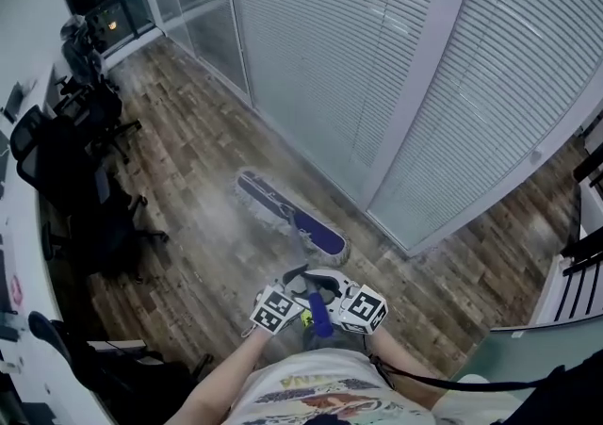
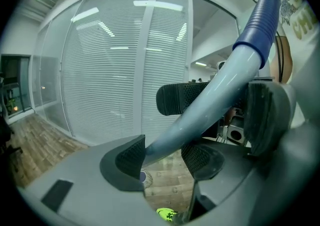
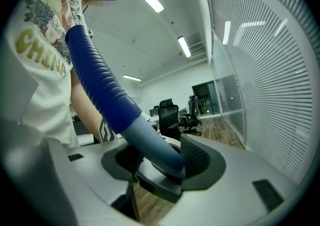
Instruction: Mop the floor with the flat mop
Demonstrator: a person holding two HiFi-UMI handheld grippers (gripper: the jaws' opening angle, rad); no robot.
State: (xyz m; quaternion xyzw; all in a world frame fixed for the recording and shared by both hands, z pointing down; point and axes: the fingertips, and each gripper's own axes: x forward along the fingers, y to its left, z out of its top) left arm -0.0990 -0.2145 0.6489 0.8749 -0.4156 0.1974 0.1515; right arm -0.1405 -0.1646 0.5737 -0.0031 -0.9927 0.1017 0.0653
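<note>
Overhead, the flat mop [image 1: 290,215] rests on the wooden floor [image 1: 188,178] beside the blinds [image 1: 330,37]; only the gripper views show the left gripper [image 2: 165,153] and right gripper [image 3: 160,157] each clamped around its handle [image 2: 215,104].

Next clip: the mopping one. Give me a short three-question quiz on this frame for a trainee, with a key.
1. True or false: the left hand-held gripper and the right hand-held gripper are both shut on the mop handle.
2. Where does the mop head lie? A) on a desk; B) on the wood floor close to the blinds; C) propped on a chair.
3. Fill in: the ribbed grip at the handle's upper end is coloured ____.
Key: 1 true; 2 B; 3 blue.
</note>
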